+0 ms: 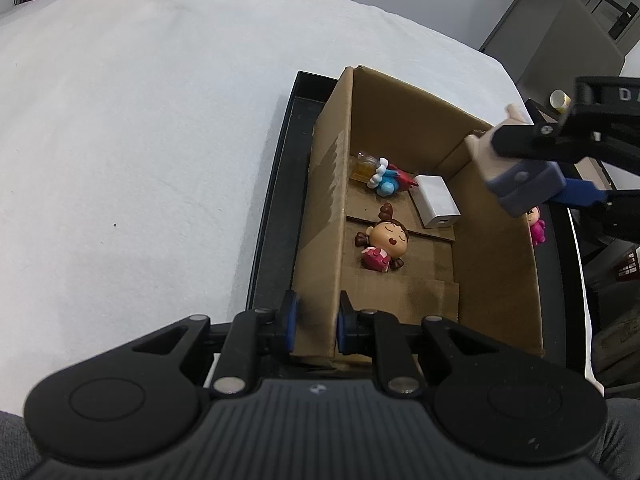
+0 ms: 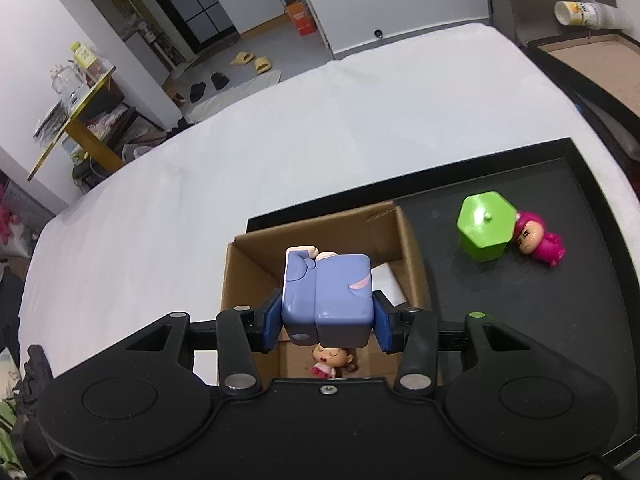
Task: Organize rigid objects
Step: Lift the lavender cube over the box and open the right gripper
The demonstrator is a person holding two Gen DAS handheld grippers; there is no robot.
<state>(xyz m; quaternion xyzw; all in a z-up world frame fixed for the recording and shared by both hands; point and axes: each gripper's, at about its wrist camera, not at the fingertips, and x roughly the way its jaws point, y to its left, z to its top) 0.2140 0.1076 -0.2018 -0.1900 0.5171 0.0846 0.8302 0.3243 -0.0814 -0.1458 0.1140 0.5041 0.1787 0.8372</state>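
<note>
A cardboard box (image 1: 492, 248) stands on a black tray (image 1: 276, 200). My left gripper (image 1: 316, 320) is shut on the box's near left wall (image 1: 320, 240). Inside lie a brown-haired doll in red (image 1: 382, 244), a blue and red figure (image 1: 390, 180), a small amber bottle (image 1: 362, 166) and a white charger block (image 1: 436, 200). My right gripper (image 2: 326, 322) is shut on a blue block figure (image 2: 326, 296) and holds it above the box (image 2: 236, 280); it also shows in the left wrist view (image 1: 516, 176). A green hexagonal pot (image 2: 484, 226) and a pink doll (image 2: 538, 238) lie on the tray (image 2: 520, 312).
The tray sits on a table under a white cloth (image 1: 140, 140). A paper cup (image 2: 576, 12) lies beyond the table's far right edge. Shoes and furniture stand on the floor behind.
</note>
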